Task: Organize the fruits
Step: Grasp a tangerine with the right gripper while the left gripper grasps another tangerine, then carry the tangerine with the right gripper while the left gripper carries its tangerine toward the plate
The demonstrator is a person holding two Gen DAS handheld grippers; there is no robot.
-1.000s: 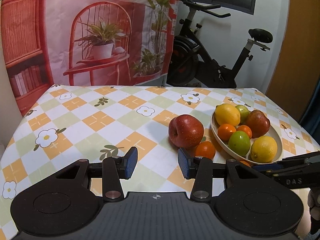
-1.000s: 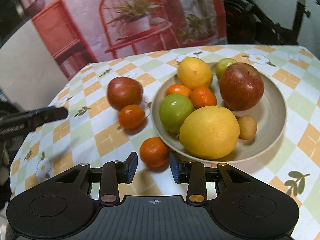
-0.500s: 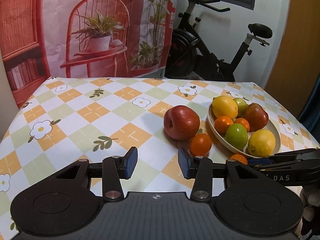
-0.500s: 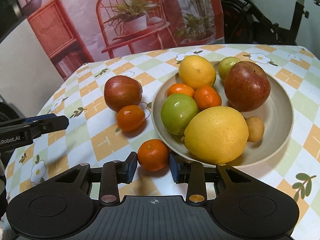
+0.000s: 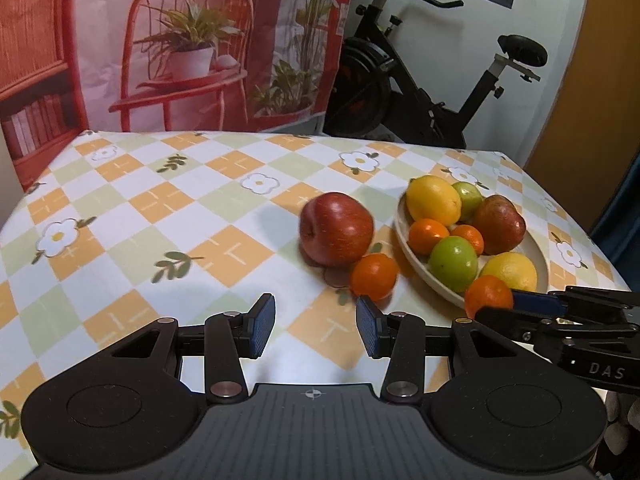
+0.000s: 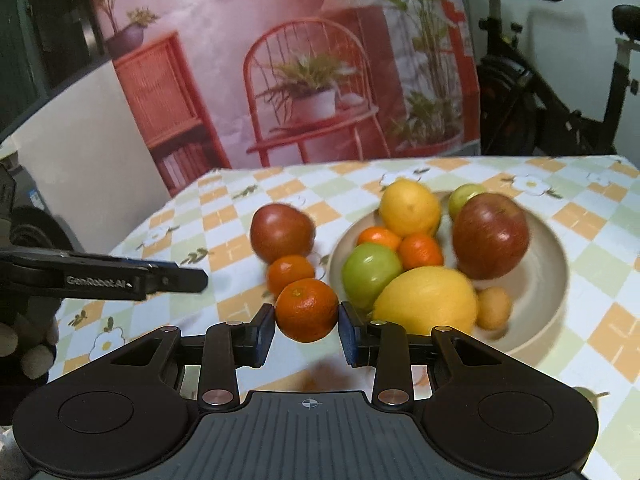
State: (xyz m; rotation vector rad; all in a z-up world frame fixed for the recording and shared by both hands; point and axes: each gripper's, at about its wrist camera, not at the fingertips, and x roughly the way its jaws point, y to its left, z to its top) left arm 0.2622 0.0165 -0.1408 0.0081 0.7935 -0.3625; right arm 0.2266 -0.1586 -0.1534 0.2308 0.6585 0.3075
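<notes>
My right gripper (image 6: pixel 307 326) is shut on a small orange mandarin (image 6: pixel 307 310) and holds it above the tablecloth, just left of the beige fruit bowl (image 6: pixel 554 240). The mandarin also shows in the left wrist view (image 5: pixel 488 296), between the right gripper's fingers (image 5: pixel 532 304). The bowl (image 5: pixel 538 248) holds lemons, a red apple, green fruits and mandarins. A red apple (image 5: pixel 337 234) and another mandarin (image 5: pixel 374 276) lie on the cloth left of the bowl. My left gripper (image 5: pixel 316 330) is open and empty, hovering before them.
The table has a checkered flower-print cloth (image 5: pixel 160 216). An exercise bike (image 5: pixel 420 92) stands behind the far edge, beside a printed backdrop (image 5: pixel 180 40) of a red chair. The table's right edge is close to the bowl.
My right gripper closed on the near mandarin and lifted it off the cloth. My left gripper drew back a little and stayed open.
</notes>
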